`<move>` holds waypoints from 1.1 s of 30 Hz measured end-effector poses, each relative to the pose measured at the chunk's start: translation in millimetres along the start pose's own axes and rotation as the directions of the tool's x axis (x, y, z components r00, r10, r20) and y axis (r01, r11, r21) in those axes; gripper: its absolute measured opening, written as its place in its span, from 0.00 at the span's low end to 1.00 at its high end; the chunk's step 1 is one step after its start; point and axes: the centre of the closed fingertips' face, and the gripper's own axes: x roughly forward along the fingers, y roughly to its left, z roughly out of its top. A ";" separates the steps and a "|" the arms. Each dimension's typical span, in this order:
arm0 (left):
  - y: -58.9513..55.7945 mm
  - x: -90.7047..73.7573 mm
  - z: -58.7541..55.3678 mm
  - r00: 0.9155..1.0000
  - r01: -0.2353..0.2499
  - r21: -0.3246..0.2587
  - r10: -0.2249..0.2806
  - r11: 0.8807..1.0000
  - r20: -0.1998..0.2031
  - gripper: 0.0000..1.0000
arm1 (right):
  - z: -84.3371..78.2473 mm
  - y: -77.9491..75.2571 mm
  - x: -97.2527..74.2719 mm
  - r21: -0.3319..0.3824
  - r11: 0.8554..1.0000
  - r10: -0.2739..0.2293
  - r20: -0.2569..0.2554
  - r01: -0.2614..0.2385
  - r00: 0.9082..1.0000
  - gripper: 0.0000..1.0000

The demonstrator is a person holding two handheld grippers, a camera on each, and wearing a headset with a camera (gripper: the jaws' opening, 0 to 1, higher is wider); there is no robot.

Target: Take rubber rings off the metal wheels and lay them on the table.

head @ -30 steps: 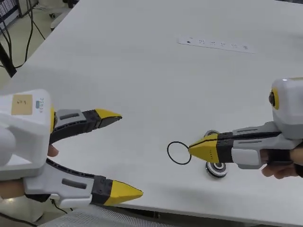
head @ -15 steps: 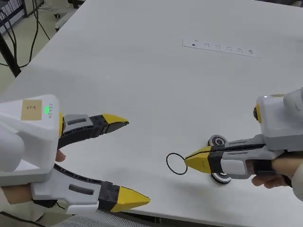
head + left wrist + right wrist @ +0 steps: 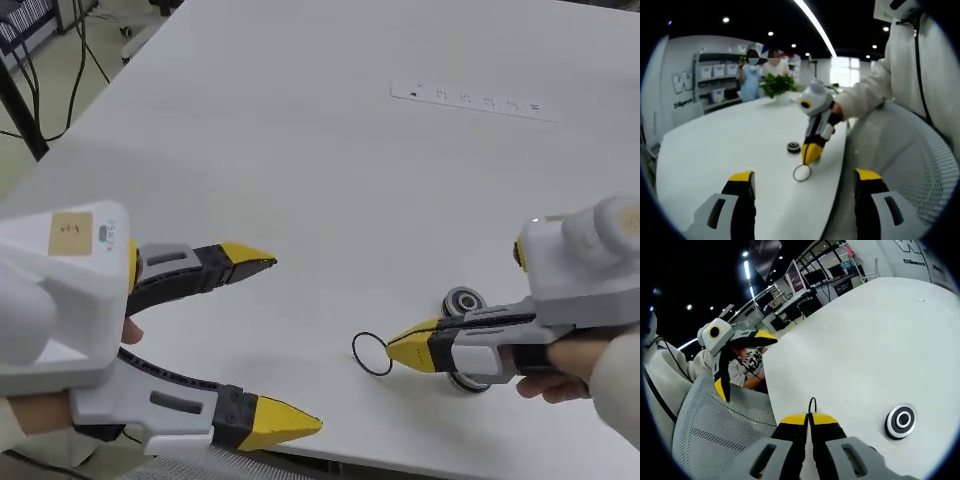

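A thin black rubber ring [image 3: 370, 353] is pinched at the tip of my right gripper [image 3: 392, 349], which is shut on it low over the white table [image 3: 300, 150]. The right gripper view shows the ring [image 3: 812, 404] edge-on, rising from the closed jaws. One metal wheel [image 3: 463, 300] lies just beyond the right gripper; a second wheel [image 3: 468, 381] peeks out beneath it. My left gripper [image 3: 280, 345] hangs wide open at the near left, holding nothing. In the left gripper view the ring [image 3: 802, 173] and one wheel [image 3: 793, 147] lie ahead.
A white power strip [image 3: 470, 100] lies far back on the table. The table's near edge runs just below the grippers, with a mesh chair [image 3: 715, 440] beyond it. Cables [image 3: 40, 60] hang at the far left. Two people [image 3: 760, 65] and a plant [image 3: 777, 85] stand in the background.
The right gripper, still shut on the ring, has drawn it slightly farther from the wheels, toward the table's near edge. The left gripper stays open.
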 end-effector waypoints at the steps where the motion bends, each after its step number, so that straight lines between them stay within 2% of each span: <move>1: -0.3 0.1 -0.3 1.000 0.001 -0.001 -0.001 1.000 -0.001 0.82 | -0.6 -1.7 0.1 0.004 1.000 -0.007 -0.001 0.007 1.000 0.00; 13: -2.0 -0.1 -2.2 1.000 0.007 -0.009 -0.007 1.000 -0.002 0.82 | -7.1 -20.7 -0.6 0.023 0.996 -0.086 -0.027 0.087 0.996 0.00; 27: 0.2 -0.9 -1.9 1.000 0.019 -0.001 -0.019 1.000 -0.001 0.82 | -8.1 -26.5 -6.0 0.026 0.993 -0.114 -0.037 0.115 0.993 0.06; 33: 0.4 0.6 -3.1 0.999 0.035 0.000 -0.035 0.999 -0.001 0.81 | 2.0 -21.5 -20.1 0.017 0.992 -0.122 -0.004 0.122 0.992 0.07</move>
